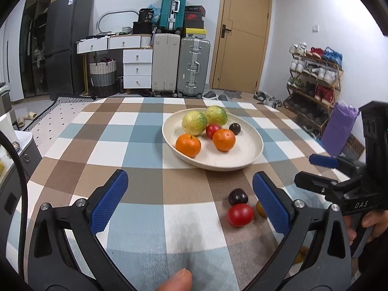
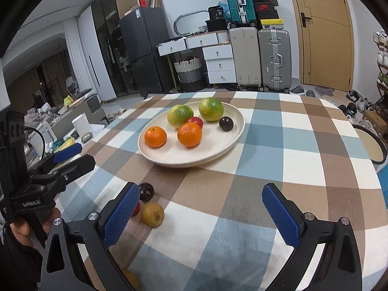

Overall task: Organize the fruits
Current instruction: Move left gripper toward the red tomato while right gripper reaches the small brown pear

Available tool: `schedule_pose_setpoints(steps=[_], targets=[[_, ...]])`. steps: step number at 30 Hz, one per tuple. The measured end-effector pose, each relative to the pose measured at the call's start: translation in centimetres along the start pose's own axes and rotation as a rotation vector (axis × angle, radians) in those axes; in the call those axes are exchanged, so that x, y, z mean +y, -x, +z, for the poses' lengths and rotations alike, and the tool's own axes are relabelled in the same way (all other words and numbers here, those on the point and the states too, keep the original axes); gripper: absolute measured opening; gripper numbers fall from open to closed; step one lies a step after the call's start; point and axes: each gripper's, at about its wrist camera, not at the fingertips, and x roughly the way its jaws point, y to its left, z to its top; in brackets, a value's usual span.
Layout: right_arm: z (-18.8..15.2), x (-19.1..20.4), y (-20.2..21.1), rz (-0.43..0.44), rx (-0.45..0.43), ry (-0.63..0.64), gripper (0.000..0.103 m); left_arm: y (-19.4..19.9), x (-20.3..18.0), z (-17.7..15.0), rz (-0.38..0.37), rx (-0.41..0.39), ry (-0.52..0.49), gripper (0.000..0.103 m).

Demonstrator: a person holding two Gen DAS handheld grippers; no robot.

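Both tongs are gaping empty: 3 loose fruits are lying between left tongs (image 1: 190, 203) and right tongs (image 2: 206, 215), the red tomato (image 1: 240, 214) nearest the left's right pad.

plate: the shallow cream ceramic plate (image 1: 252, 156) sits on the blue, brown and white checked tablecloth (image 1: 135, 150), toward its far side
in plate, back: two round yellow-green citrus fruits (image 1: 194, 123) (image 1: 216, 115) side by side
in plate, front: two round orange mandarins (image 1: 188, 145) (image 1: 224, 139), one left, one right
in plate, middle: a small red tomato (image 1: 212, 130) between the citrus and the mandarins
in plate, right: a small dark plum (image 1: 234, 128), apart from the rest
on cloth, before plate: a second dark plum (image 1: 237, 196), a second red tomato (image 1: 240, 214) just nearer than it, a small yellow-brown round fruit (image 2: 152, 214) just right of the tomato
behind table: upright hard-shell suitcases (image 1: 179, 65) and a tan wooden door (image 1: 242, 34) to their right
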Motion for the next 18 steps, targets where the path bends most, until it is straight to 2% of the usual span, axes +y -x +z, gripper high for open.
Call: schedule_pose_setpoints(steps=[8, 13, 18], targets=[[-0.9, 0.7, 1.7, -0.012, 0.062, 0.006, 0.103, 1.6, -0.5, -0.5, -0.015, 0.041, -0.002, 0.102], [-2.6, 1.8, 2.8, -0.007, 0.12, 0.016, 0.103, 2.5, -0.5, -1.6, -0.043, 0.084, 0.019, 0.102], [-4.2, 3.0, 3.4, 0.013, 0.167, 0.027, 0.103, 3.0, -1.0, -2.4, -0.04, 0.102, 0.0, 0.102]])
